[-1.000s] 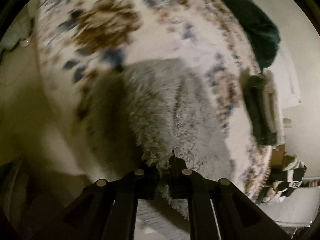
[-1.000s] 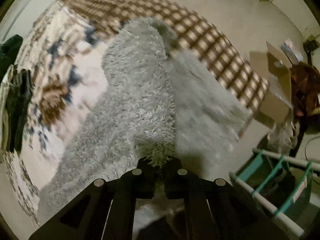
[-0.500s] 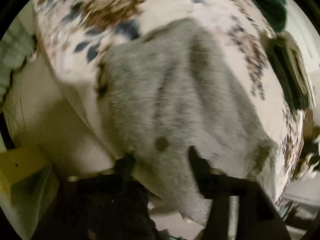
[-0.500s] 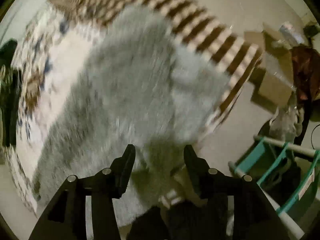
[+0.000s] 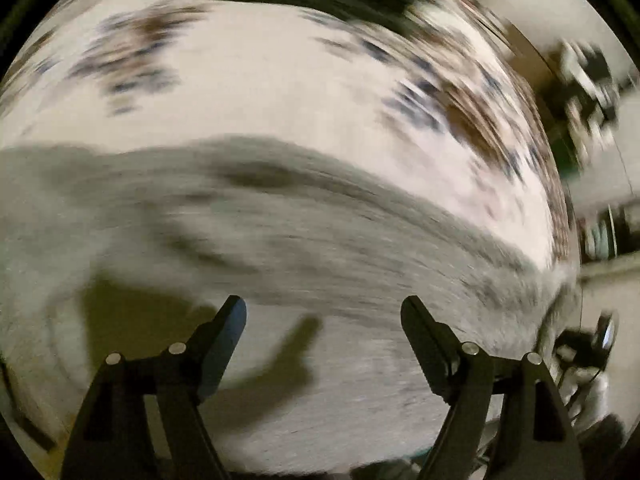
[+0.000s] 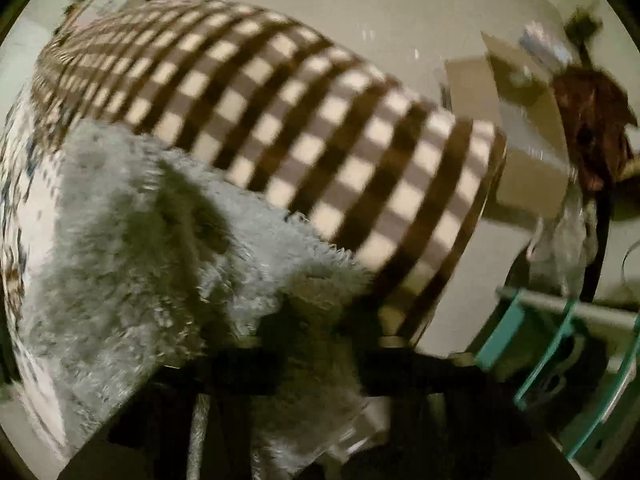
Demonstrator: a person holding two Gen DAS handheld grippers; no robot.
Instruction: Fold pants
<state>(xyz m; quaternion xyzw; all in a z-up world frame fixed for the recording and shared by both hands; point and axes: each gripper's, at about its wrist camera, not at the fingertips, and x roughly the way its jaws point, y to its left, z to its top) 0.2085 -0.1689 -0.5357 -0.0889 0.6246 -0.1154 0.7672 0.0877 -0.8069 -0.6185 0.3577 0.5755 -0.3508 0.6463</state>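
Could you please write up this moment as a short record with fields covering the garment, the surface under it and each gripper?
garment: fuzzy grey pants, lying on the bed
surface: floral bedspread; brown checked blanket beside it
left gripper: jaws opening, nothing between them, above the pants
right gripper: jaws closing, grey fleece bunched between them
image quality: left wrist view heavily blurred
floor clutter: cardboard box, teal rack

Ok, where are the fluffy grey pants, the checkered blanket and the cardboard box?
Fluffy grey pants (image 6: 120,248): right wrist view, on the shaggy pile left of centre.
Checkered blanket (image 6: 304,120): right wrist view, on its brown-and-cream squares.
Cardboard box (image 6: 524,128): right wrist view, on its flat brown side.
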